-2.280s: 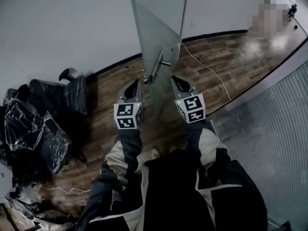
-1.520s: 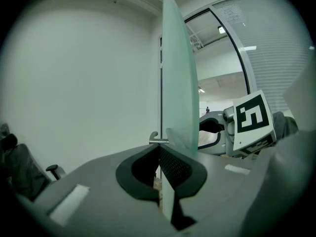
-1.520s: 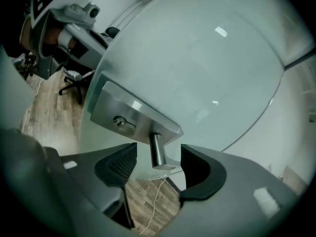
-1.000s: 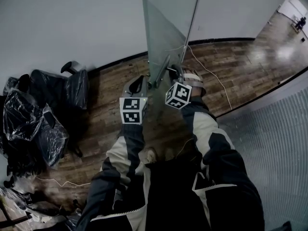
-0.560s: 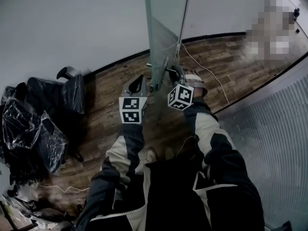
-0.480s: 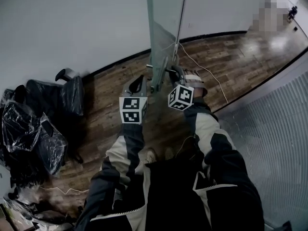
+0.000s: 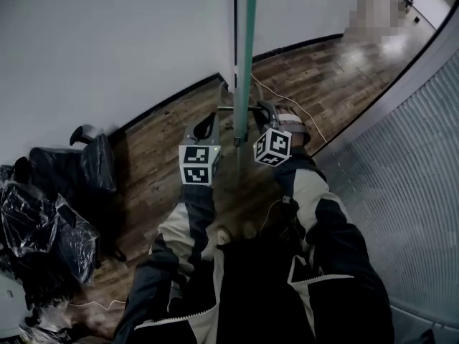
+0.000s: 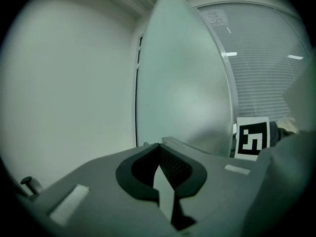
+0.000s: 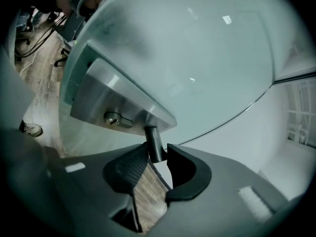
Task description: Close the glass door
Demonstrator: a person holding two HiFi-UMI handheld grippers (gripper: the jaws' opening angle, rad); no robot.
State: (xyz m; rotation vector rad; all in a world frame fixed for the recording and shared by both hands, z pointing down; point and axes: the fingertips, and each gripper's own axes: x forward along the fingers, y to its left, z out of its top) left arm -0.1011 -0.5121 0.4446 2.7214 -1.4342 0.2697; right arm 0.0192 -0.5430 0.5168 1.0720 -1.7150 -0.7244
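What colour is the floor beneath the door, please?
Brown wood-plank floor, clearest in head view.

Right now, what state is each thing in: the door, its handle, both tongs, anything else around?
glass door: open, its edge toward the person.
door handle: gripped by its post.
right tongs: shut on the door handle, on the door's right side.
left tongs: shut, nothing between them, on the door's left side.
chairs: wrapped in plastic, standing by the wall.
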